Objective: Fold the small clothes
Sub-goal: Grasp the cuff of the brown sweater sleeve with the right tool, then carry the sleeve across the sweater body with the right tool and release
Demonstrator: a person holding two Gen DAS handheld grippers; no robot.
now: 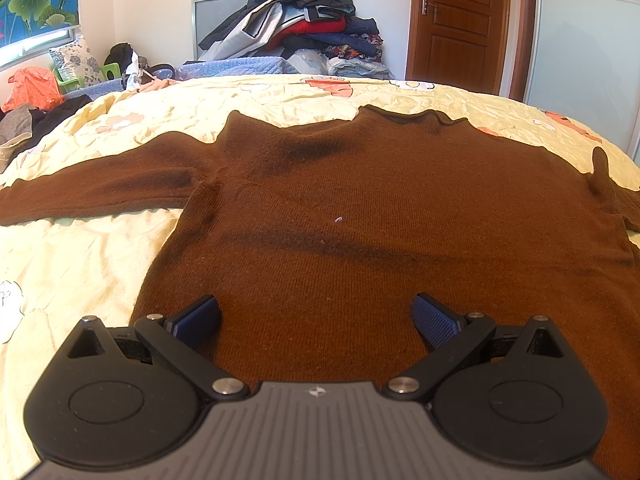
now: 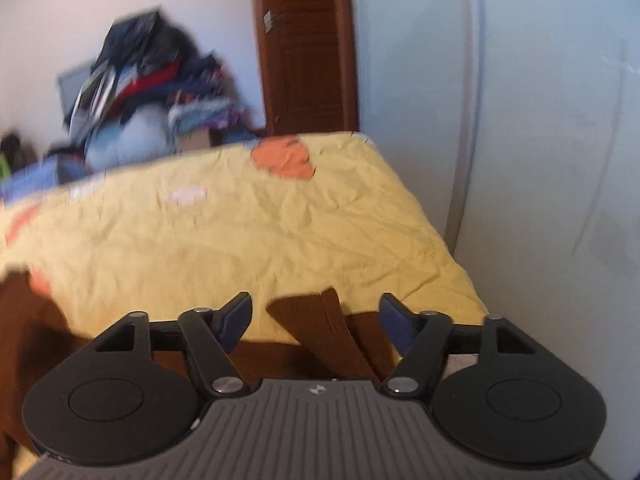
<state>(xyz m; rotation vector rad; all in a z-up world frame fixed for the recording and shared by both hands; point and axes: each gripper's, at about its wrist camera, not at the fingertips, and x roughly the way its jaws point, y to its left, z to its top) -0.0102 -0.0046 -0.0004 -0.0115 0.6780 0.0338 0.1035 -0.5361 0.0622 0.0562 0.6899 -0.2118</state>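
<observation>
A brown knit sweater (image 1: 360, 200) lies flat, front up, on the yellow flowered bedspread (image 1: 80, 248), neck toward the far side and its left sleeve (image 1: 92, 192) stretched out sideways. My left gripper (image 1: 316, 308) hovers open over the sweater's lower body, nothing between its blue pads (image 1: 434, 320). In the blurred right wrist view, the ribbed cuff of the other sleeve (image 2: 316, 320) lies between the fingers of my right gripper (image 2: 315, 300). Its jaws stand partly apart and neither pad touches the cuff. More brown knit (image 2: 24, 320) shows at the left.
A tall pile of clothes (image 1: 304, 20) stands behind the bed, beside a brown door (image 1: 456, 20). A pale wardrobe panel (image 2: 520, 160) runs close along the bed's right edge (image 2: 452, 256). An orange bag (image 1: 34, 90) and loose clothes lie at the far left.
</observation>
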